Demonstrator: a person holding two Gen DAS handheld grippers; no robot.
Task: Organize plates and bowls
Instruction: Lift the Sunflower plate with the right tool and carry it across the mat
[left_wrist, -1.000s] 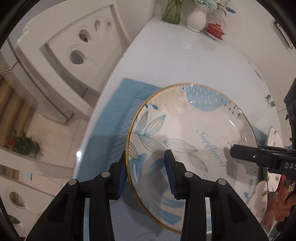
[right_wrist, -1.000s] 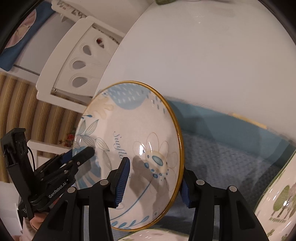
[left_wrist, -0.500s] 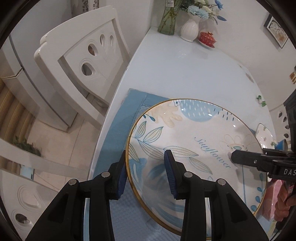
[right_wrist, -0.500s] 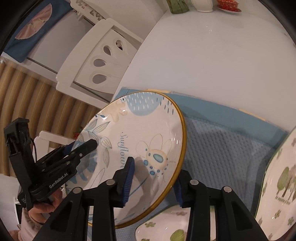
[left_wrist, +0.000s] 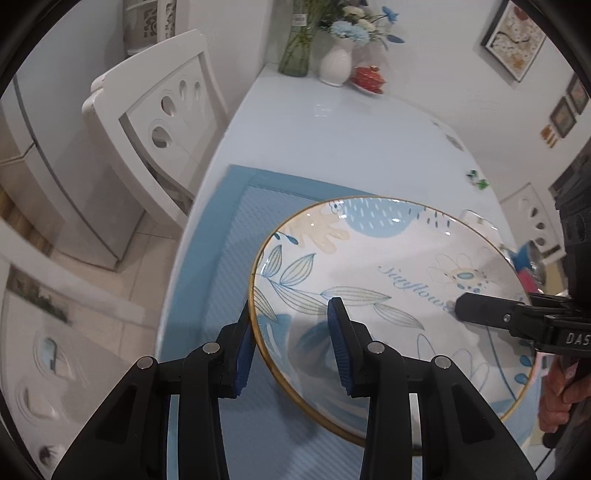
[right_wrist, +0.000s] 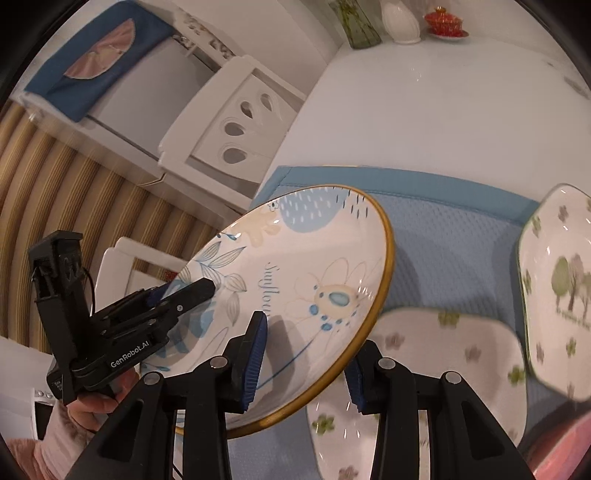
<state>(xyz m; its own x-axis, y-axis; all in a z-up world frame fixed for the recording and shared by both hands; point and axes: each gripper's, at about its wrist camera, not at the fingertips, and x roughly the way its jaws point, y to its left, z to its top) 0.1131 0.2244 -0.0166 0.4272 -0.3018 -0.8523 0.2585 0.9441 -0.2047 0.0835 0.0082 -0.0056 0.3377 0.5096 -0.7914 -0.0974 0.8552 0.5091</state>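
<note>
A large round plate (left_wrist: 376, 280) with a gold rim, blue leaves and the word "Sunflower" is held in the air above a blue mat (left_wrist: 236, 236). My left gripper (left_wrist: 291, 347) is shut on its left rim. My right gripper (right_wrist: 306, 365) is shut on the opposite rim, and the plate (right_wrist: 295, 288) tilts across that view. The right gripper's finger (left_wrist: 491, 314) reaches over the plate from the right. Two white dishes with green tree prints lie on the mat, one below the plate (right_wrist: 436, 373) and one at the right (right_wrist: 557, 291).
The white table (left_wrist: 332, 136) runs back to a glass vase (left_wrist: 295, 48), a white vase (left_wrist: 336, 62) and a red lidded cup (left_wrist: 367, 75). A white chair (left_wrist: 155, 110) stands at the table's left side. A fridge (right_wrist: 122, 122) stands further left.
Both grippers have lifted the plate higher off the mat and levelled it somewhat. More of the table, chair and the two tree-print dishes has come into view.
</note>
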